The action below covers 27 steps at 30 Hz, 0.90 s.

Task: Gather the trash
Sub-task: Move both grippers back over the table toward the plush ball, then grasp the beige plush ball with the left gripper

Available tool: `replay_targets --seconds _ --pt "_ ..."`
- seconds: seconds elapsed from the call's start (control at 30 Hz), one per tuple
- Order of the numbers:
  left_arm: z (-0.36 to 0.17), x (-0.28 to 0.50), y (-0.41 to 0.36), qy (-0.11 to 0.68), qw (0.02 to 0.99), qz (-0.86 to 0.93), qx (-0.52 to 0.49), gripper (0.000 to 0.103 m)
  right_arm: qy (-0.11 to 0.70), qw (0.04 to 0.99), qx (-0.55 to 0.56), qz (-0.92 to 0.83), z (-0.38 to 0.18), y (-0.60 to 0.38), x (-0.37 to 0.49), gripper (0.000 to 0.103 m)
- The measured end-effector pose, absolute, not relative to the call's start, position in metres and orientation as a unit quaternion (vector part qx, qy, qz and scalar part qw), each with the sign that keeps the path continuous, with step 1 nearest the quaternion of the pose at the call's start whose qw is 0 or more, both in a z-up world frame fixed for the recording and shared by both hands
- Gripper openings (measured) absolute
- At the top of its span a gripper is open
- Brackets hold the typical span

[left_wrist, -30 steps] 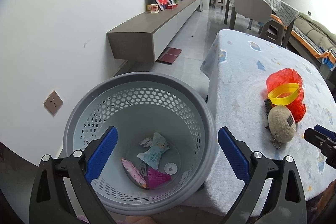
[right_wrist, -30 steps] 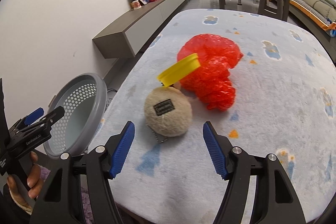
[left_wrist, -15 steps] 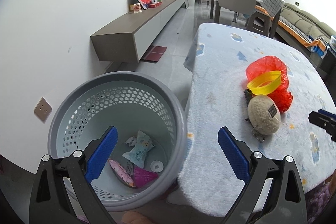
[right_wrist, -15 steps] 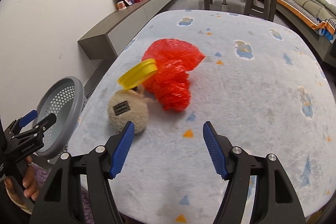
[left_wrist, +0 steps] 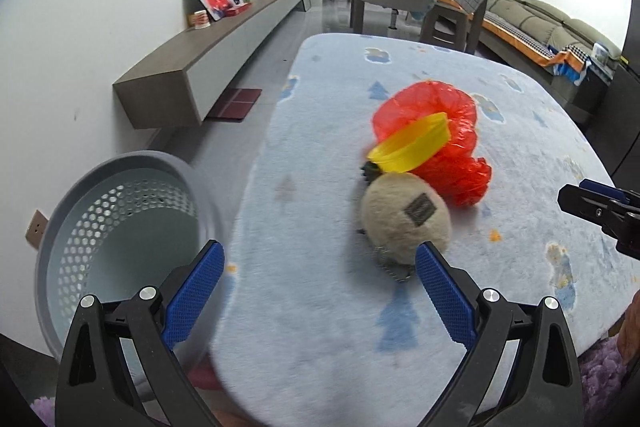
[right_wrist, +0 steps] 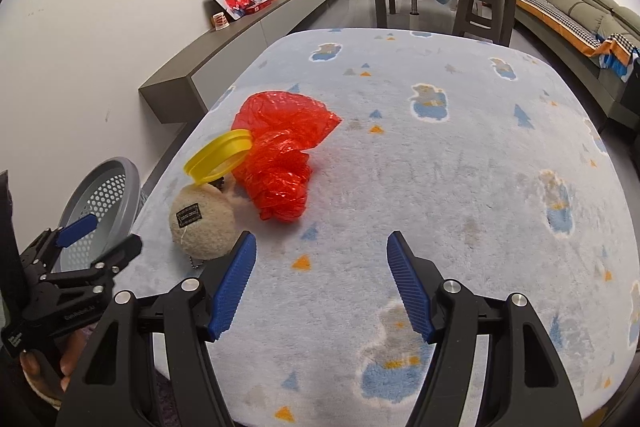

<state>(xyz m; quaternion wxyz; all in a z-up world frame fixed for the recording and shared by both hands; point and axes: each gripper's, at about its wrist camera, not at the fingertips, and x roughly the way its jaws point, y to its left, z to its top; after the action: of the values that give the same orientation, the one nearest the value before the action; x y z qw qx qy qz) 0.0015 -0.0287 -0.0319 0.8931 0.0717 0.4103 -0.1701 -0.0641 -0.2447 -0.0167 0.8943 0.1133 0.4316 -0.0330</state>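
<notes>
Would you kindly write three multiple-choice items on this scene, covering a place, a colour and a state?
1. Where does the grey basket stand?
A. on the table
B. beside the table's edge, lower down
C. on the sofa

2. What colour is the crumpled plastic bag?
A. red
B. green
C. black

3. How is the right gripper?
A. shut on the bag
B. shut on the plush ball
C. open, holding nothing

Answers:
1 B, since its rim sits below the blue table cover.
2 A, since it shows bright red behind the yellow ring.
3 C, since only cover shows between its jaws, with the plush ball off to one side.
</notes>
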Motion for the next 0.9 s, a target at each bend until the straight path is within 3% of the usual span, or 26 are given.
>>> replay_targets --seconds 0.63,0.7,0.73,0.77,0.9 --pt "-0.066 0.030 -0.105 0.441 0.875 -0.179 0.086 0.094 0.423 0.895 0.138 -0.007 -0.015 -0.257 -0.068 0.066" --pt "-0.068 0.032 -0.106 0.442 0.876 -0.175 0.088 0.084 0.426 0.894 0.137 -0.007 -0.017 -0.256 -0.067 0.066" --pt "-0.069 0.032 -0.105 0.447 0.872 -0.178 0.089 0.067 0.427 0.894 0.137 -0.008 -0.018 -0.256 -0.067 0.066" --pt "-0.071 0.032 -0.105 0.454 0.867 -0.183 0.089 0.062 0.429 0.893 0.136 -0.009 -0.019 -0.255 -0.066 0.066" --pt "-0.068 0.025 -0.095 0.451 0.869 -0.185 0.087 0.061 0.433 0.890 0.141 -0.009 -0.022 -0.255 -0.064 0.066"
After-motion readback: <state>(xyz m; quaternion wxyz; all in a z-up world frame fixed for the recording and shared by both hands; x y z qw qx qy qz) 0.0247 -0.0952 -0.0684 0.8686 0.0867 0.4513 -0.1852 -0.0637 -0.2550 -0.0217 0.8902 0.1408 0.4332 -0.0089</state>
